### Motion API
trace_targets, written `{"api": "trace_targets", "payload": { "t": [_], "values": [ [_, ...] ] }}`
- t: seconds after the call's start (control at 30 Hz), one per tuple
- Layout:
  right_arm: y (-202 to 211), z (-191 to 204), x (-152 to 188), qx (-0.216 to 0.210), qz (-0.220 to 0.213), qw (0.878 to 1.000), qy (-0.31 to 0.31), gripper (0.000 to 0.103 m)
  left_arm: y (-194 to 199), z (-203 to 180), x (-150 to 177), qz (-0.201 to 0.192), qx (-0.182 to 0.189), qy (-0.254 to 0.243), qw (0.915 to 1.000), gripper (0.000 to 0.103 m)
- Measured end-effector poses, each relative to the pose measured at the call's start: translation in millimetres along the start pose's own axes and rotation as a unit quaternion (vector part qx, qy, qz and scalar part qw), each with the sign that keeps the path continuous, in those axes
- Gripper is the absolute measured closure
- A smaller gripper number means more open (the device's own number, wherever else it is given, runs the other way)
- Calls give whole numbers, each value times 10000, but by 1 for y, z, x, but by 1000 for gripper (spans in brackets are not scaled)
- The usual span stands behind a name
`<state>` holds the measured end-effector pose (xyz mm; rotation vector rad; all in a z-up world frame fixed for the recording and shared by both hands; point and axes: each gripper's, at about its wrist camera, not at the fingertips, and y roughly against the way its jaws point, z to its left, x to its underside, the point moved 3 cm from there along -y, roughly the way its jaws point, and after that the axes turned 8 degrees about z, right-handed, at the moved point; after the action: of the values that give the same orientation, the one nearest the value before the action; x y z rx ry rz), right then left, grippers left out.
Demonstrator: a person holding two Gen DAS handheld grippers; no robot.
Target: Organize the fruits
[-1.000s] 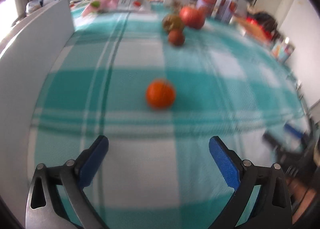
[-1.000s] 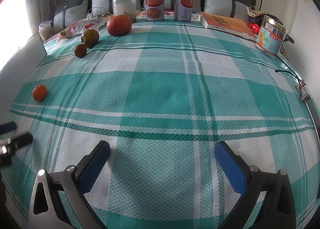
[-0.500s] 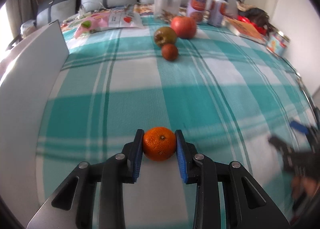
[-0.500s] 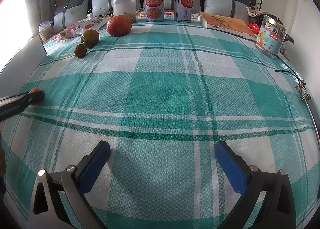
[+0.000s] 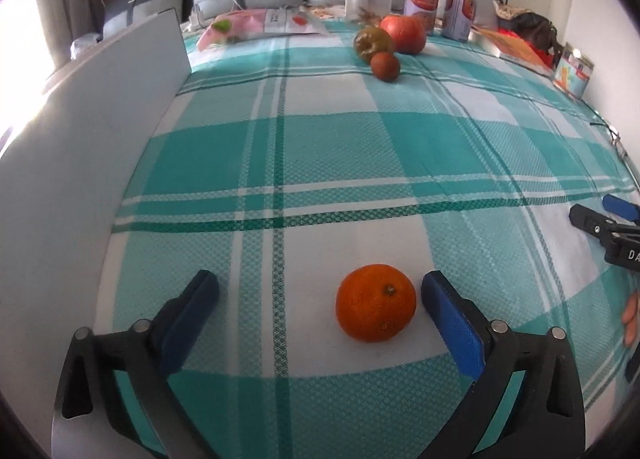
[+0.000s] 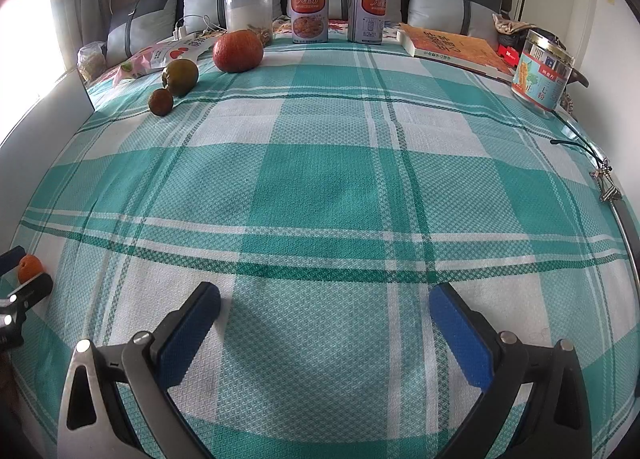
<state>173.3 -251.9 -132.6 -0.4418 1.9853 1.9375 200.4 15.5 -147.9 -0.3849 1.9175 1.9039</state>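
An orange mandarin (image 5: pixel 376 307) lies on the teal plaid cloth between the fingers of my left gripper (image 5: pixel 318 291), close to the right finger. The left gripper is open and not touching it. The mandarin also shows at the left edge of the right wrist view (image 6: pixel 30 267). A red pomegranate (image 5: pixel 403 35), a green-brown fruit (image 5: pixel 372 43) and a small brown fruit (image 5: pixel 385 66) sit together at the far side. My right gripper (image 6: pixel 324 309) is open and empty over bare cloth.
A white board (image 5: pixel 80 131) stands along the left edge. Two cans (image 6: pixel 309 13), a clear jar (image 6: pixel 249 11), a book (image 6: pixel 452 45), a snack bag (image 5: pixel 256 25) and a tin (image 6: pixel 542 73) line the far side before the pillows.
My left gripper closed on the mandarin half a second ago, drew it nearer, and has now opened, leaving it on the cloth. The right gripper has not moved.
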Motion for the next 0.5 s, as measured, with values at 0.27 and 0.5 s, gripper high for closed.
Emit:
{"api": "trace_targets", "payload": {
  "t": [0.27, 0.5],
  "values": [
    [-4, 12, -24, -327, 381, 9986, 195, 1, 0, 1, 1, -23, 12, 6, 10000, 0],
    [-10, 95, -163, -1840, 175, 9827, 129, 2, 0, 1, 1, -23, 13, 8, 10000, 0]
  ]
}}
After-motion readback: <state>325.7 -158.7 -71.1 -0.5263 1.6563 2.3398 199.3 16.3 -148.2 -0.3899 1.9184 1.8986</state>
